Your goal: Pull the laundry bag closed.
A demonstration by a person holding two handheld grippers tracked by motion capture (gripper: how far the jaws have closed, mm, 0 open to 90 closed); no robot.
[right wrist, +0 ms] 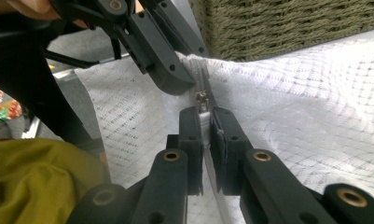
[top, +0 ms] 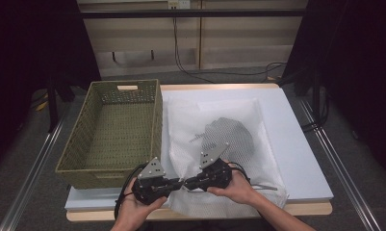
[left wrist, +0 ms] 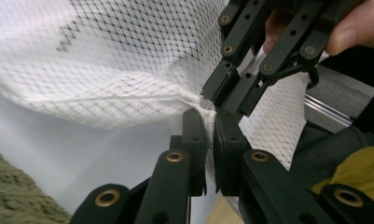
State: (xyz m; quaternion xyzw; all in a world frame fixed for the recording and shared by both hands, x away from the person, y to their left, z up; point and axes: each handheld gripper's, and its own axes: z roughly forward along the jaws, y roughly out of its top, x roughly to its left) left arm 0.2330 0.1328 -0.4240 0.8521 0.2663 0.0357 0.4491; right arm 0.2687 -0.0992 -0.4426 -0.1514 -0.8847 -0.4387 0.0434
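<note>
High view shows a white mesh laundry bag (top: pixel 214 144) lying flat on a pale blue surface (top: pixel 296 144), its fine netted weave soft and crumpled, with a dark garment (top: pixel 231 134) showing through the net near the middle. Just left of the bag, touching its edge, stands a rectangular olive woven basket (top: pixel 111 130) with coarse rope-like walls and a cut-out handle in its far end. Beyond the surface a pale wall panel with black cables runs across the back. Both claws meet at the bag's near edge, close to the basket's near right corner: the left claw (top: pixel 177 184) comes in from the left, the right claw (top: pixel 186 183) from the right, their tips almost touching, each topped by a grey three-cornered plate. In the left gripper view the left claw (left wrist: pixel 210 128) is clamped on a gathered fold of the white mesh, the net stretching away taut from the pinch. In the right gripper view the right claw (right wrist: pixel 204 122) is clamped on a small white tab at the end of the bag's zipper (right wrist: pixel 202 99), with the metal slider just above its tips and the other claw's black jaw pressing close beside it.
</note>
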